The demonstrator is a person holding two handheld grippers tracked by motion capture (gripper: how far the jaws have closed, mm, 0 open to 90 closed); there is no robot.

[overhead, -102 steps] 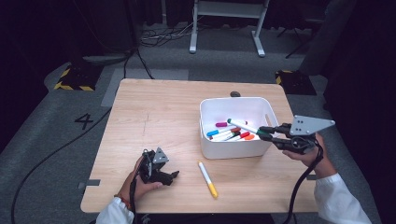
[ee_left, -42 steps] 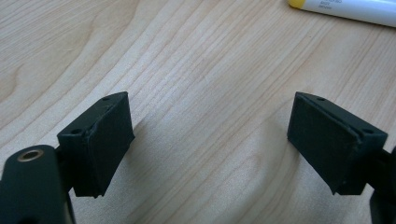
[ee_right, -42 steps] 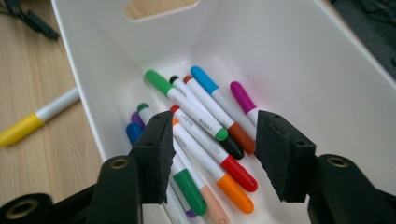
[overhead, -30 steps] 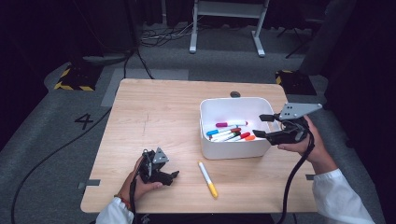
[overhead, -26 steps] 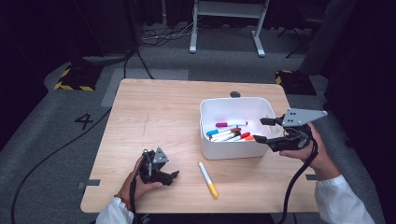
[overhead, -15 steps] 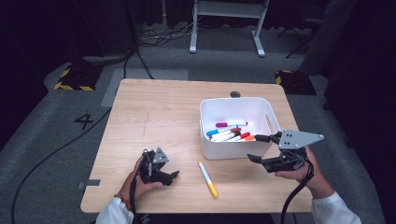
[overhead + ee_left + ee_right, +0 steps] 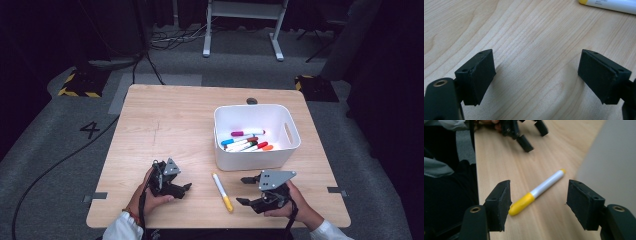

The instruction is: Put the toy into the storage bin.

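Markers [image 7: 246, 140]: five binned, one yellow-capped [image 7: 221, 185] loose

I'm working in what looks like a lab or recording studio: my wooden desk [image 7: 180, 120] stands on grey carpet with a taped number four [image 7: 91, 130], hazard-striped blocks [image 7: 79, 84], loose cables [image 7: 150, 60] and dark surroundings.

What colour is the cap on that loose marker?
Yellow; the marker shows best in the right gripper view.

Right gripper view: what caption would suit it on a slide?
Open right gripper approaching a yellow-capped white marker lying on the light wooden table.
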